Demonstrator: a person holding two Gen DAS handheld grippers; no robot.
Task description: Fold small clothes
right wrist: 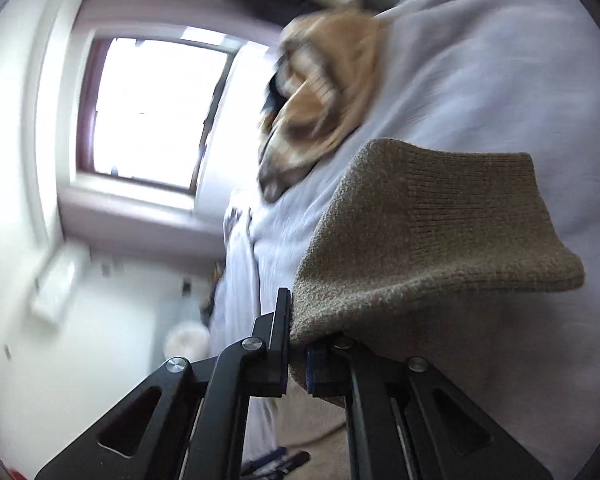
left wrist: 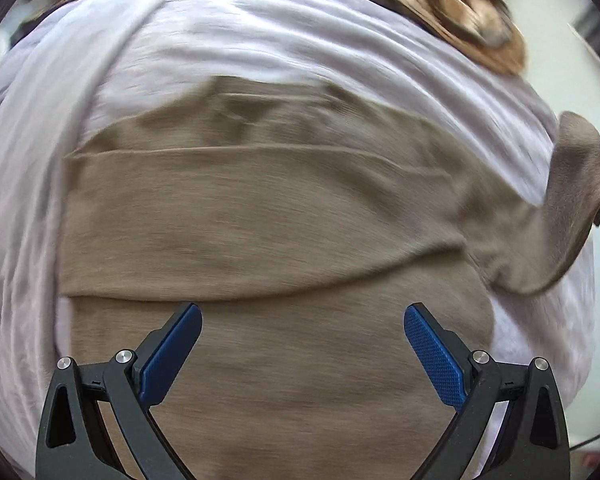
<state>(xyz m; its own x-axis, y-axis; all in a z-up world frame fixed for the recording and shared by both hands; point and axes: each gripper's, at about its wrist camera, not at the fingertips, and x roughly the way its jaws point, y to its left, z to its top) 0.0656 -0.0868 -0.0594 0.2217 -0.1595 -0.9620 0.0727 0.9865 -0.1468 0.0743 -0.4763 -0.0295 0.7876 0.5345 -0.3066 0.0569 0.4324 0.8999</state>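
1. Left wrist view: left gripper (left wrist: 302,338) jaws apart, nothing between, hovering over tan knit garment (left wrist: 260,216) spread on the white sheet (left wrist: 260,36)
2. Right gripper (right wrist: 298,354) clamped on garment's right end, raised off sheet
3. Garment's long axis runs left-right; fold likely goes leftward

One tan knitted garment (left wrist: 260,216) is lying on one pale lilac sheet (left wrist: 260,40); one brown-and-cream striped cloth (left wrist: 460,12) is sitting behind; two black grippers with blue pads, left (left wrist: 302,316) and right (right wrist: 298,344), are working; one window (right wrist: 156,112) is glowing.
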